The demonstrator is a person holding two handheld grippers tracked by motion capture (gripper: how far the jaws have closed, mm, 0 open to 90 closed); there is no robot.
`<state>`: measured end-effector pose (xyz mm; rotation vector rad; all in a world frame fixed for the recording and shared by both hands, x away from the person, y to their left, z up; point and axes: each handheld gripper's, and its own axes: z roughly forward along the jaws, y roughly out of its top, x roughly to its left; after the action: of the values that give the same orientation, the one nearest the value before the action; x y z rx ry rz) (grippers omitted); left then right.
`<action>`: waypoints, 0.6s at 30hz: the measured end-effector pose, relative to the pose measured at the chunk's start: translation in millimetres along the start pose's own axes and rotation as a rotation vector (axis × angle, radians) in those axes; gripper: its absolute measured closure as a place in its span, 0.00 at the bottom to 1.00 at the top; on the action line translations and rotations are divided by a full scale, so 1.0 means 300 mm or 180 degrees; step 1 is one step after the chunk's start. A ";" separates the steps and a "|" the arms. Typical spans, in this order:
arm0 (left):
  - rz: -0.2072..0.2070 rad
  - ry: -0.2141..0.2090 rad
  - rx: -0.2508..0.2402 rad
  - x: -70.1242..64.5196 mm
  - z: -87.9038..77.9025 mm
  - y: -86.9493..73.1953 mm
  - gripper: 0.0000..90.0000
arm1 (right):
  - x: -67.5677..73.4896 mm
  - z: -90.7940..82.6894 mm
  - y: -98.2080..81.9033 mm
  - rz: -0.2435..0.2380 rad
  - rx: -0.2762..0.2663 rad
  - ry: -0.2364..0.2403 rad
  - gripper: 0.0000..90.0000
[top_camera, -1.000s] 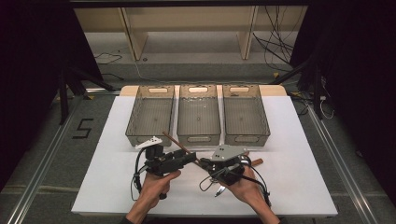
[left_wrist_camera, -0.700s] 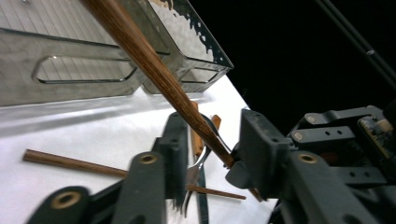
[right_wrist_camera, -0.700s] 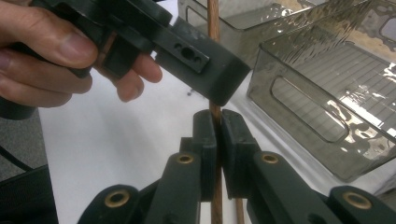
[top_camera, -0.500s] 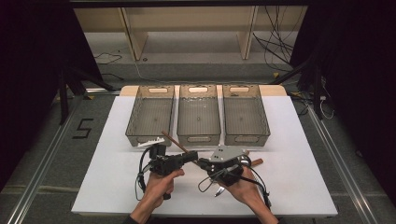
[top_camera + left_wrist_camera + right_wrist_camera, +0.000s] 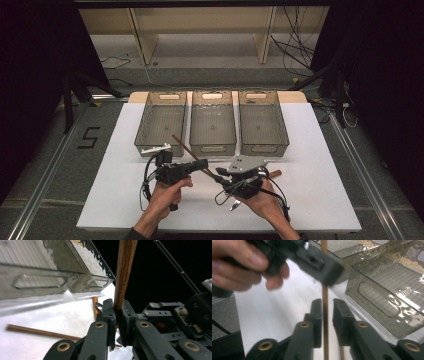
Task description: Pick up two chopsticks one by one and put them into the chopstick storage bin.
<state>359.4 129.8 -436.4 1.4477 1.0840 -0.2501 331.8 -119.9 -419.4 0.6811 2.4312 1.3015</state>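
Since a second ago the left claw point(image 5: 201, 165) has closed and now pinches the brown chopstick point(image 5: 186, 150), held slanting above the desk point(image 5: 320, 165); the right claw point(image 5: 327, 315) has just been opening, the stick loose between its spread jaws.

High view overhead facing forward, both gripper views close, all sharing the chopstick point(image 5: 192, 157).

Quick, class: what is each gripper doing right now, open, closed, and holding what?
Left gripper: closed on the wooden chopstick.
Right gripper: jaws just opening, chopstick between them, pads not pressing it.
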 end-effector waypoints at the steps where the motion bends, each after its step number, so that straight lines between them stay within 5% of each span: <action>1: 0.0046 0.0052 0.0046 0.007 -0.023 0.029 0.94 | -0.006 -0.005 -0.002 0.0034 0.0009 -0.0016 0.72; 10: 0.0143 0.0363 0.0126 0.056 -0.162 0.206 0.94 | -0.042 -0.036 -0.042 0.0212 0.0019 0.0018 0.45; 18: 0.0217 0.0575 0.0217 0.076 -0.213 0.312 0.94 | -0.059 -0.046 -0.068 0.0291 0.0052 -0.0031 0.36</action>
<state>411.3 213.5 -375.7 1.5886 1.1783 -0.1100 334.8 -148.6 -428.2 0.8100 2.4315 1.3102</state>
